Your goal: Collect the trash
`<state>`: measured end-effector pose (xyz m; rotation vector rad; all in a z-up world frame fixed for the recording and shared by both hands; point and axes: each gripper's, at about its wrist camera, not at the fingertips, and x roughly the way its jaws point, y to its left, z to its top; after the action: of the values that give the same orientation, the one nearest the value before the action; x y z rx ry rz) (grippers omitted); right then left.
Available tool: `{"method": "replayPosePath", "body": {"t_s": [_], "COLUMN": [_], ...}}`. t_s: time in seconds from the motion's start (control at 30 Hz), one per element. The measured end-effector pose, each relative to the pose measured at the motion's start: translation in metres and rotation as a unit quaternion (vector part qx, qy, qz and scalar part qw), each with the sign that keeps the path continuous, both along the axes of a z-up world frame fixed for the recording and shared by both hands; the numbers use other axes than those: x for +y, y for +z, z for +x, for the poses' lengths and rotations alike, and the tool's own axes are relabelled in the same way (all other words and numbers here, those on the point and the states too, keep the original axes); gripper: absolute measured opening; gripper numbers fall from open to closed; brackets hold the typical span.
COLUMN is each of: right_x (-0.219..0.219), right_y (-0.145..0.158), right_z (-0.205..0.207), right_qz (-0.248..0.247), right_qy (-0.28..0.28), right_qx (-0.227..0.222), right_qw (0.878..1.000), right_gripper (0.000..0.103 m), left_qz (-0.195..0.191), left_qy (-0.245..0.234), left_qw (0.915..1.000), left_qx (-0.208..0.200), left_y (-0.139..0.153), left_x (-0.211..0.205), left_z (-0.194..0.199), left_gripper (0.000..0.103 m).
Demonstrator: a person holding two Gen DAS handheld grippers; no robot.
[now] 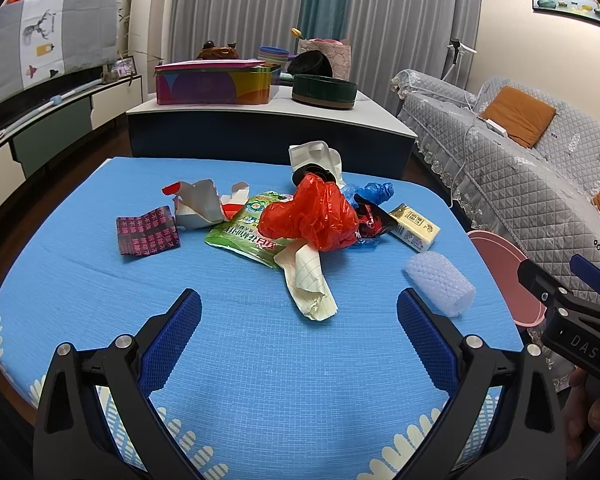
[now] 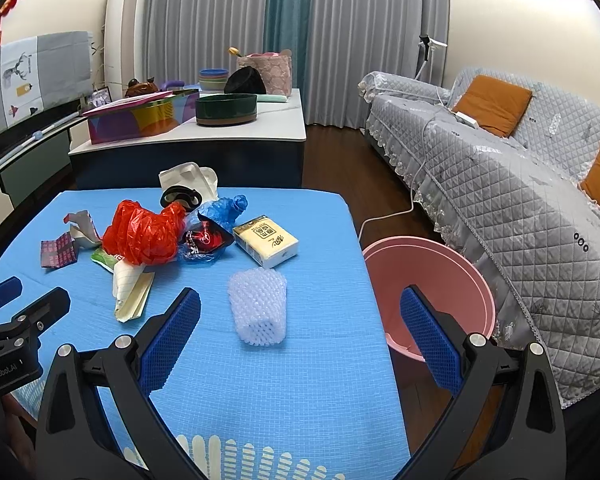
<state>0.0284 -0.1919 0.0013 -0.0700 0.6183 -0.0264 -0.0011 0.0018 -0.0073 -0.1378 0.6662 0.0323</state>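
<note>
Trash sits bunched mid-table on the blue cloth (image 1: 260, 360), with bare cloth on the near side and along the left edge. Left to right: a dark printed wrapper (image 1: 148, 231), torn white card (image 1: 198, 204), a green packet (image 1: 246, 226), a red plastic bag (image 1: 312, 216), crumpled lined paper (image 1: 310, 284), a blue bag (image 1: 374, 192), a tissue pack (image 1: 414, 227), and a white foam sleeve (image 1: 440, 282) alone near the right edge.

Left gripper (image 1: 299, 308) is spread wide and empty over bare cloth, short of the lined paper. Right gripper (image 2: 300, 308) is equally wide and empty, the foam sleeve (image 2: 259, 306) between its fingers but untouched.

Right view alone shows the pink bin (image 2: 428, 280) whole, on the floor just off the table's right edge, beside the sofa (image 2: 520, 184).
</note>
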Motion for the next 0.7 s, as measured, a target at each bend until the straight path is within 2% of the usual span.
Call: {"method": "replayPosePath", "body": {"t_s": [0.7], "right_x": [0.0004], "right_y": [0.0001], "right_z": [0.0], "right_qz": [0.001], "right_qy": [0.0], "right_qx": [0.001], "right_qw": [1.0], "right_gripper": [0.098], "left_qz": [-0.002], "left_qy": [0.0], "left_qw": [1.0], "left_qx": [0.0], "left_y": [0.0002], "left_x": [0.0008], "left_z": [0.001], "left_gripper": [0.095]}}
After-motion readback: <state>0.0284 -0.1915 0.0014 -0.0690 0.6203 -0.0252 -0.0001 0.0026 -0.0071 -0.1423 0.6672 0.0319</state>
